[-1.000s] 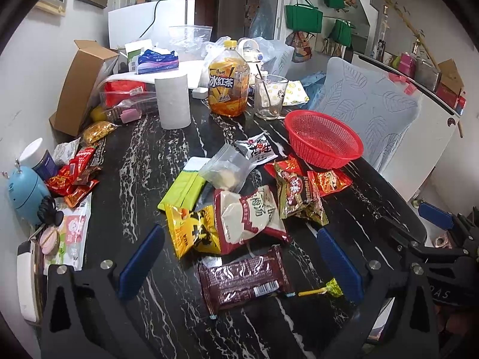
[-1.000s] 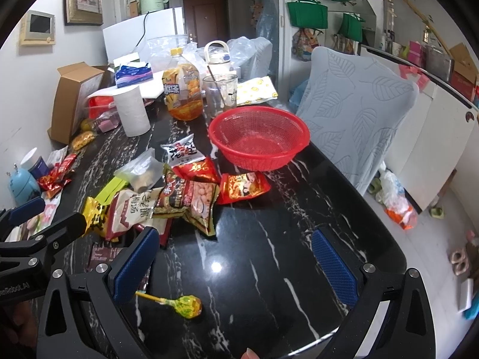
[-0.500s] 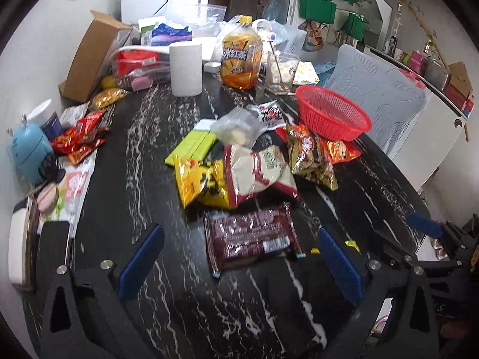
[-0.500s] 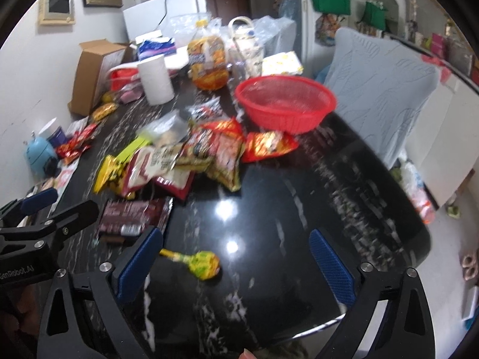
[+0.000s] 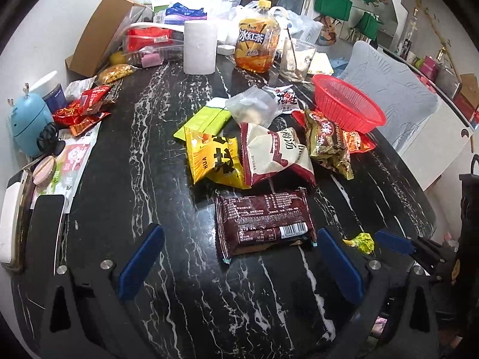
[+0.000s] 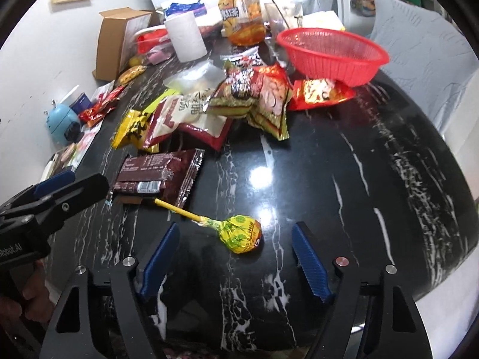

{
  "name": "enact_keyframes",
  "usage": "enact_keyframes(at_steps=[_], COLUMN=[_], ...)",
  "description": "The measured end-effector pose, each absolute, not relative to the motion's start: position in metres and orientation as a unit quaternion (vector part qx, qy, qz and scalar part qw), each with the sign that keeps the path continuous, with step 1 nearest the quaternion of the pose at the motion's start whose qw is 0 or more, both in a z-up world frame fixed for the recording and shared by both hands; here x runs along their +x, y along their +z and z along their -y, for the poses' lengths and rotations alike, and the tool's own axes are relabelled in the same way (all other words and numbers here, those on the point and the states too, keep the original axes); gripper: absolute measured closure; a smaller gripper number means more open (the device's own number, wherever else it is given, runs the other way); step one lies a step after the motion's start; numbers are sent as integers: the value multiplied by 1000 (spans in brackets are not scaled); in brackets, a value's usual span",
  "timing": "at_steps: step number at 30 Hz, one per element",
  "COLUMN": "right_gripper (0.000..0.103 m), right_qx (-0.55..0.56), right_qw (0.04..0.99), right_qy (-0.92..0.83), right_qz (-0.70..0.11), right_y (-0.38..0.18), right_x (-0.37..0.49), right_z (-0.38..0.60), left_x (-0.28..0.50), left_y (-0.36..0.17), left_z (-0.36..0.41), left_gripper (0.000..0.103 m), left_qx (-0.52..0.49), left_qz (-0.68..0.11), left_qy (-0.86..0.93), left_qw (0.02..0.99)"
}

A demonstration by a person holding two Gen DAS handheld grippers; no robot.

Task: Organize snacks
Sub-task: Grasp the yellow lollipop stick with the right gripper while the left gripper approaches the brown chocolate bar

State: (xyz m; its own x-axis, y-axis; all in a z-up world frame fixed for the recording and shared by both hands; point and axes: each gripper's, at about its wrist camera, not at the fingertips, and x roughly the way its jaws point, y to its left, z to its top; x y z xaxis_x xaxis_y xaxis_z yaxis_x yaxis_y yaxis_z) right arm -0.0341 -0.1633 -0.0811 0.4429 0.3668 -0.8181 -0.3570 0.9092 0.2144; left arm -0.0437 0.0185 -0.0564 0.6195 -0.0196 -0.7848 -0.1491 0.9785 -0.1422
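Note:
A brown snack packet (image 5: 263, 221) lies flat on the black marble table (image 5: 143, 155), between the open fingers of my left gripper (image 5: 239, 233); the pads stand clear of it. A yellow-green wrapped lollipop (image 6: 242, 234) lies between the fingers of my right gripper (image 6: 236, 232), whose jaws are closing without touching it. Beyond both is a pile of snack bags: a yellow one (image 5: 212, 158), a white and red one (image 5: 275, 155) and a gold one (image 5: 326, 140). The red mesh basket (image 6: 332, 56) stands behind the pile with nothing visible in it.
A paper roll (image 5: 200, 48), an iced-tea bottle (image 5: 257, 48) and a glass (image 5: 296, 59) stand at the back. A cardboard box (image 5: 98, 45), red wrappers (image 5: 83, 110), a blue gadget (image 5: 28, 125) and a phone (image 5: 48, 224) line the left side. A cushioned chair (image 6: 419, 48) is at the right.
Both grippers came down and closer to the table. The brown packet now sits between the left fingers. The right fingers narrowed around the lollipop.

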Motion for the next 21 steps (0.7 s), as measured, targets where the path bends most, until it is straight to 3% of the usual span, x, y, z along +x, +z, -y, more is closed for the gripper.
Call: enact_keyframes(at_steps=[4, 6, 8, 21], right_gripper=[45, 68, 78, 78], right_qx=[-3, -7, -8, 9], right_qw=[850, 851, 852, 851], right_qy=[212, 209, 206, 210], right_qz=[-483, -482, -481, -482], right_y=[-85, -85, -85, -86], right_x=[-30, -28, -24, -6], right_z=[163, 165, 166, 173], left_x=[-34, -28, -25, 9], left_y=[-59, -59, -60, -72], left_z=[-17, -18, -18, -11], left_gripper=[0, 0, 0, 0], left_qx=[-85, -77, -69, -23], left_qz=[-441, -443, -444, -459], left_qy=[32, 26, 22, -81], left_qw=[893, 893, 893, 885])
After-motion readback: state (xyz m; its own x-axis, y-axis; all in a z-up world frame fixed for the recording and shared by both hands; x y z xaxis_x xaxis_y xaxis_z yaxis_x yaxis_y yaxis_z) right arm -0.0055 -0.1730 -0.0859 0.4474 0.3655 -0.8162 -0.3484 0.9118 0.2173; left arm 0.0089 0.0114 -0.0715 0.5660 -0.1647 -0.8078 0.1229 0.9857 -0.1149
